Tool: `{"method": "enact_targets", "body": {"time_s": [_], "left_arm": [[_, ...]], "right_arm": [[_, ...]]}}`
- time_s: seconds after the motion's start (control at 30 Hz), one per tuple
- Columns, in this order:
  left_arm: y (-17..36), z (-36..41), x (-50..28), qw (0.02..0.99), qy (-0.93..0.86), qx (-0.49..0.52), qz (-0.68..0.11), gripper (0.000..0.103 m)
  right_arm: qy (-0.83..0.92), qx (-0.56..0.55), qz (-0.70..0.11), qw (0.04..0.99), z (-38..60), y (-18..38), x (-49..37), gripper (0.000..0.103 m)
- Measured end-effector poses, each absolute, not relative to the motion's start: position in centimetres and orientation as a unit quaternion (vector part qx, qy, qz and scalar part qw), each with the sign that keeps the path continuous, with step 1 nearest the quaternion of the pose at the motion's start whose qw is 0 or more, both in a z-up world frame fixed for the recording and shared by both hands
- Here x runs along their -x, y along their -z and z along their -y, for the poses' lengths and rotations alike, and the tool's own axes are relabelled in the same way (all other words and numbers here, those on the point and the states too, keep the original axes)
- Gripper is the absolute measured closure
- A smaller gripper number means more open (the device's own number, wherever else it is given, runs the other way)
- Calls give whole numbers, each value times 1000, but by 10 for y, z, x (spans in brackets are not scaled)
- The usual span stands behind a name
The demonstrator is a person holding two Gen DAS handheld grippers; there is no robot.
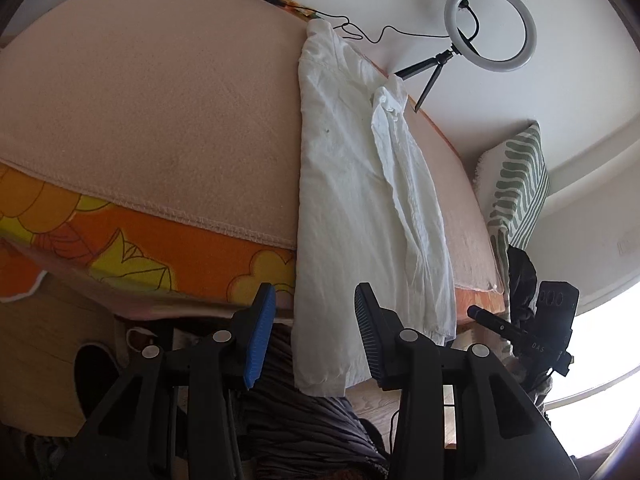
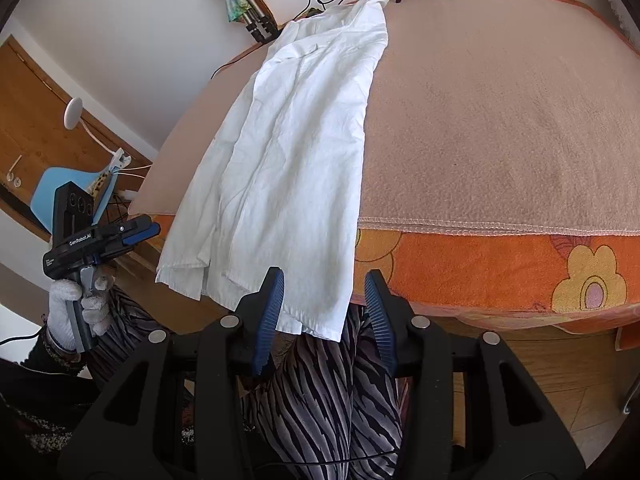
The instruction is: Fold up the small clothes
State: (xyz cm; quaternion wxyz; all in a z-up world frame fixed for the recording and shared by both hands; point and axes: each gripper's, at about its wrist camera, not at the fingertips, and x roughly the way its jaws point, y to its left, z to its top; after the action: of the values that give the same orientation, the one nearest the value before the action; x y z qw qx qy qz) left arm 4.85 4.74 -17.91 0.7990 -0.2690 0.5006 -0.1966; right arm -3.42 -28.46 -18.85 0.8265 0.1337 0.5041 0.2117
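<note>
A white shirt (image 2: 288, 168) lies lengthwise on a pink blanket (image 2: 500, 120) spread over an orange flowered cover (image 2: 500, 268); its collar end reaches the far edge near the wall, and its hem hangs over the near edge of the bed; in the left wrist view one sleeve (image 1: 412, 184) is folded in along the body of the shirt (image 1: 352, 184), and the cloth is creased.

The right gripper (image 2: 324, 320) sits at the near edge with its blue-padded fingers (image 2: 270, 320) apart; the hanging corner of the hem falls in the gap between them, close against the left pad, though whether it touches is hard to tell from this angle; neither pad presses on the cloth.

The left gripper (image 1: 308, 336) is also open; its fingers (image 1: 260, 336) flank the lower hem, which hangs just ahead of the gap, and nothing is held; in the right wrist view this gripper (image 2: 140, 232) is seen from the side, off the left edge of the shirt and apart from it, gripped by a hand (image 2: 80, 312) in a white knit glove.

A ring light (image 1: 490, 26) on a small tripod stands at the far side; a green-striped pillow (image 1: 516, 184) leans beside the bed; the person's zebra-patterned trousers (image 2: 332, 400) show below the right gripper.
</note>
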Motion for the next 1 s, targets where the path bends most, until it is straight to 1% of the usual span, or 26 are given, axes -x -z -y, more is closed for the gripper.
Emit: {"method": "enact_targets", "body": {"time_s": [0.17, 0.5, 0.6, 0.63, 0.7, 0.77, 0.83, 0.87, 0.9, 0.93, 1.0], "left_arm": [[193, -43, -37, 780, 205, 285, -518, 64], [216, -39, -47, 741, 228, 326, -541, 64], [221, -36, -48, 727, 240, 342, -545, 64], [223, -36, -49, 722, 245, 349, -545, 67], [225, -33, -49, 711, 253, 356, -550, 67], [226, -30, -49, 703, 261, 362, -554, 72], [223, -27, -49, 700, 271, 360, -554, 82], [220, -26, -49, 701, 276, 358, -552, 84], [217, -25, -49, 701, 281, 357, -550, 88], [214, -25, -49, 702, 286, 356, -547, 90], [209, -24, -50, 702, 293, 355, -543, 91]], "right_arm": [[-226, -153, -516, 812, 285, 194, 34, 58], [-250, -179, -554, 773, 278, 219, 22, 58], [-262, -199, -569, 753, 275, 230, 14, 56], [-264, -201, -573, 750, 274, 233, 13, 56], [-268, -206, -576, 744, 272, 235, 12, 56], [-273, -224, -579, 735, 273, 237, 10, 56], [-281, -248, -580, 723, 276, 239, 8, 56], [-286, -255, -579, 720, 275, 239, 7, 60], [-291, -256, -579, 717, 273, 238, 7, 67], [-295, -254, -579, 717, 269, 236, 7, 71], [-298, -250, -576, 719, 264, 232, 6, 83]]}}
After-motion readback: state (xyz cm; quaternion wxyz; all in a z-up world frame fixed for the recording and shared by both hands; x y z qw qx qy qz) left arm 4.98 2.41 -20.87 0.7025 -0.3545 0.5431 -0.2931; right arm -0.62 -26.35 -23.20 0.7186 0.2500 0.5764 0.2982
